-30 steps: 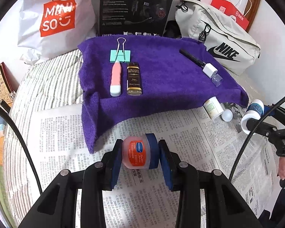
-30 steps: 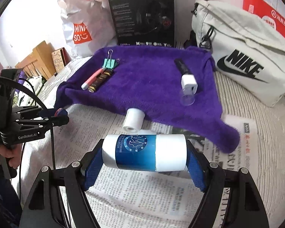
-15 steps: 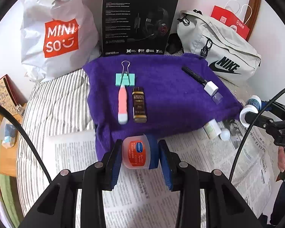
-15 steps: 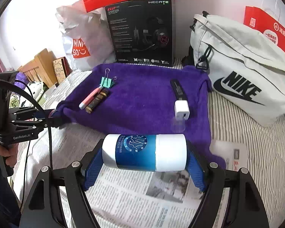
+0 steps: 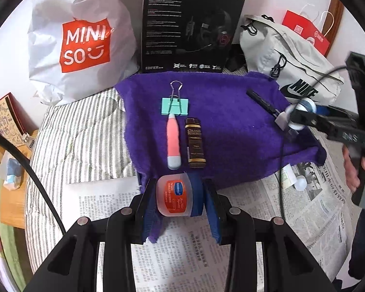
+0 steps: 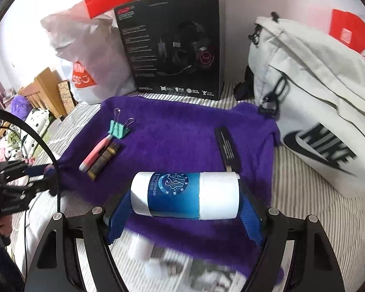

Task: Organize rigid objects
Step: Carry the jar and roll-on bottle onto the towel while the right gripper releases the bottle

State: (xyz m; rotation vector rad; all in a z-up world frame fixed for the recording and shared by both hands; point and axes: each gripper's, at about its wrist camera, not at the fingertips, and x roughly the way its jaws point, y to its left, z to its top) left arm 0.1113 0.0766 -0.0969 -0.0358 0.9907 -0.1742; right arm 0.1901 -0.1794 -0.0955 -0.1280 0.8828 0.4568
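My left gripper is shut on a small orange jar with a blue lid, held over the near edge of the purple towel. My right gripper is shut on a blue and white bottle, held sideways above the towel's near right part. On the towel lie a teal binder clip, a pink pen, a brown tube and a black stick with a white cap. The right gripper with its bottle also shows in the left wrist view.
A white Miniso bag, a black headset box and a grey Nike bag stand behind the towel. Newspaper covers the striped bed in front. A small white bottle lies at the towel's right edge.
Both grippers have moved forward and over the purple towel, each still holding its object. The right gripper now hangs above the towel near the black stick.
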